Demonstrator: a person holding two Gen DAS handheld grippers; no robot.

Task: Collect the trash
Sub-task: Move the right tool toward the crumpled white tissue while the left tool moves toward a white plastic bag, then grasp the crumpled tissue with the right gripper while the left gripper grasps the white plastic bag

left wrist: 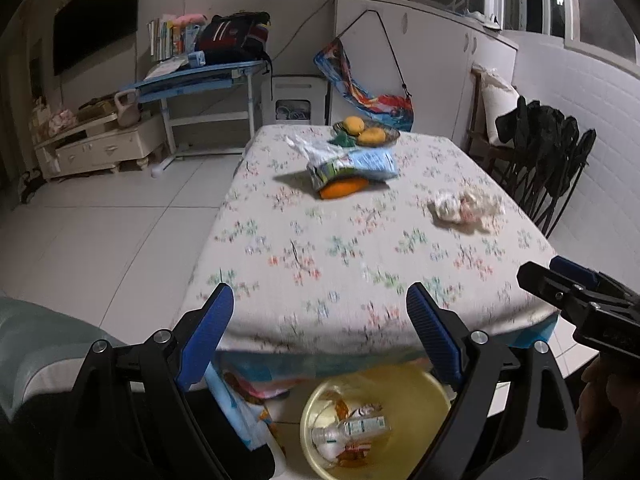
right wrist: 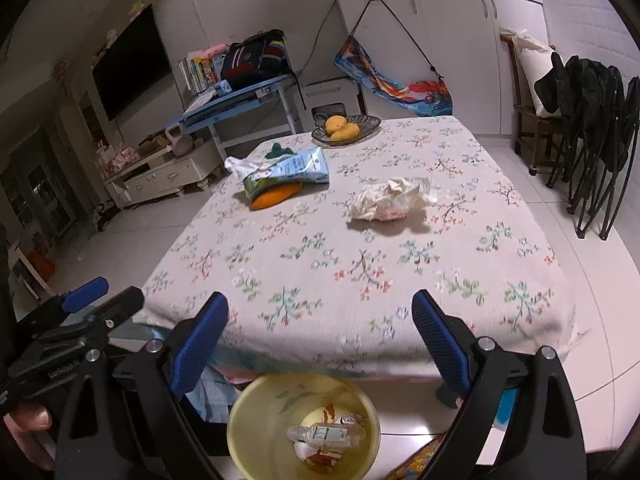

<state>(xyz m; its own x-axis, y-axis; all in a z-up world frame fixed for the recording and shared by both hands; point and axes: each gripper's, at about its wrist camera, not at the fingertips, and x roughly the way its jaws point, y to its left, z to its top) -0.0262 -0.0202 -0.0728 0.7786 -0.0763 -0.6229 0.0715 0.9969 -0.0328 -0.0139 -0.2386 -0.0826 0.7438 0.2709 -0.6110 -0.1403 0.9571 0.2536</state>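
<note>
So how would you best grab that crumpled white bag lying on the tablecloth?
Probably from above, pinching the raised, bunched-up middle of the crumpled bag. It lies loose and low on the tablecloth, with thin edges flaring out, so a flat edge would likely slip. The right gripper is open, empty and on that side of the table.

A rectangular table under a white floral-print cloth [right wrist: 360,264] stands on a floor of large glossy white tiles [right wrist: 592,280], with plain pale walls behind. Along the far side sit a blue tilt-top desk [right wrist: 236,104] piled with books and a dark backpack, a tall white cabinet [right wrist: 440,40] and a cream low drawer unit [right wrist: 168,176] — a big black wall-mounted screen [right wrist: 132,60] hangs above it. Dark folding chairs [right wrist: 600,128] lean at the right, by a white tiled wall.
</note>
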